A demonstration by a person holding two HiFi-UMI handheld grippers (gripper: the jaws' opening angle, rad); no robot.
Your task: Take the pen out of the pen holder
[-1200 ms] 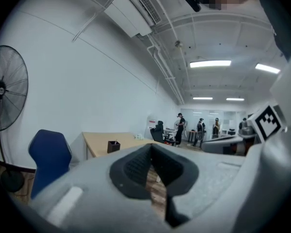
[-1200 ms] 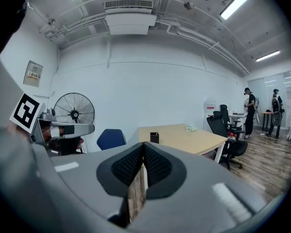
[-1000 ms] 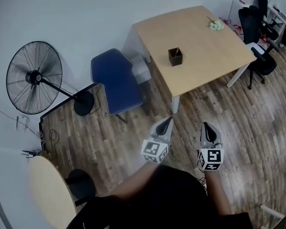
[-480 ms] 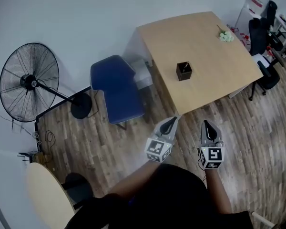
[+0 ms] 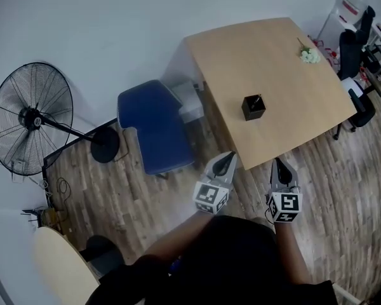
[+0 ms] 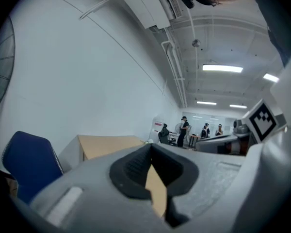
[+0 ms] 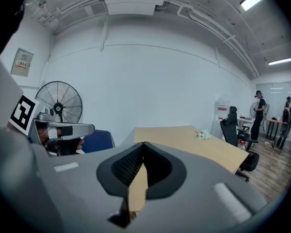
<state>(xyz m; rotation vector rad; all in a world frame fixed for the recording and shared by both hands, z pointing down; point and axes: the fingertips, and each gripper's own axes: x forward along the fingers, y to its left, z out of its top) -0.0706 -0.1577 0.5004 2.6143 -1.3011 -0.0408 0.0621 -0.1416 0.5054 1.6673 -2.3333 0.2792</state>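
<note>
A: Well, in the head view, where is the thin dark pen (image 5: 258, 99)?
B: Standing in the small dark square pen holder (image 5: 253, 108) on the light wooden table (image 5: 267, 49), well apart from the grippers. The person should approach, then open one gripper over it.
A: Left gripper view?
B: The left gripper (image 6: 150, 152) is clenched, empty.
A: Right gripper view?
B: The right gripper (image 7: 143, 147) too, holding nothing. The small wall notice (image 7: 22, 62) is unreadable.

White wall (image 5: 114, 18) across the upper left, wood-plank floor (image 5: 133, 196) below, light wooden table (image 5: 273, 49) at upper right, blue chair (image 5: 153, 127) just beside its left edge, black pedestal fan (image 5: 30, 118) at far left, pale round table (image 5: 63, 265) at lower left, black office chairs (image 5: 350, 51) at right edge, ceiling strip lights (image 6: 222, 68) overhead.
</note>
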